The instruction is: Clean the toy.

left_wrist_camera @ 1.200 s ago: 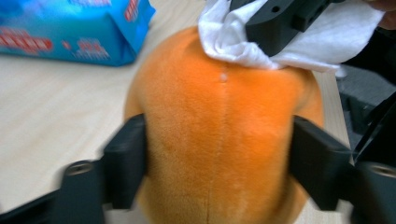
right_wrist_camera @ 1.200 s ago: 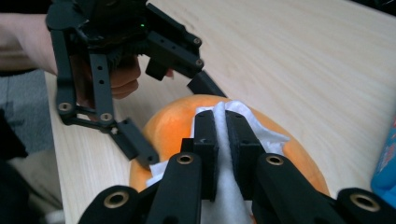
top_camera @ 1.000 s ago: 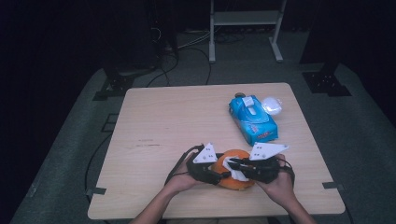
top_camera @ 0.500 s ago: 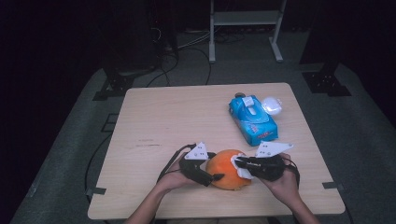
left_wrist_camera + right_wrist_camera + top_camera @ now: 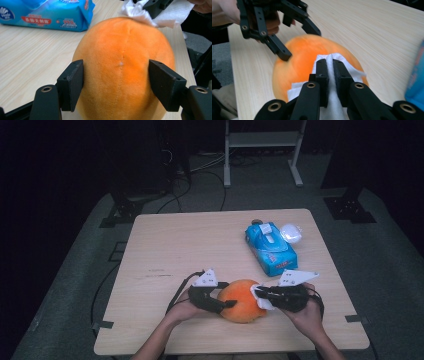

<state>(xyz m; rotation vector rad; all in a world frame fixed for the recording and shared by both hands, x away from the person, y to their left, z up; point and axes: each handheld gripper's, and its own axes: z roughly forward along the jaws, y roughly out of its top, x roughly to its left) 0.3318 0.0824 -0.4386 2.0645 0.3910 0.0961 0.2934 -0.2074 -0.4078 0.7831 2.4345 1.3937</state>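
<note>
An orange plush ball [image 5: 242, 297] lies on the wooden table [image 5: 175, 245] near its front edge. My left gripper [image 5: 228, 294] straddles it from the left. In the left gripper view both pads [image 5: 73, 85] press into the plush [image 5: 120, 50]; the jaws have just been closing on it. From the right, my right gripper [image 5: 257, 292] is shut on a white tissue [image 5: 263, 302] and holds it against the ball. The right gripper view shows the right gripper [image 5: 330, 58] clamped on the tissue [image 5: 352, 71], which lies on the plush [image 5: 297, 62], with the left gripper [image 5: 300, 43] beyond.
A blue pack of wet wipes [image 5: 270, 247] lies at the back right of the table, with a small white round thing [image 5: 291, 232] beside it. Behind the table, cables [image 5: 200, 165] and a metal stand [image 5: 260, 150] sit on the dark floor.
The left jaws spread off the plush ball and closed on it again. Both hands and the ball shifted slightly left. The right gripper kept hold of the tissue.
</note>
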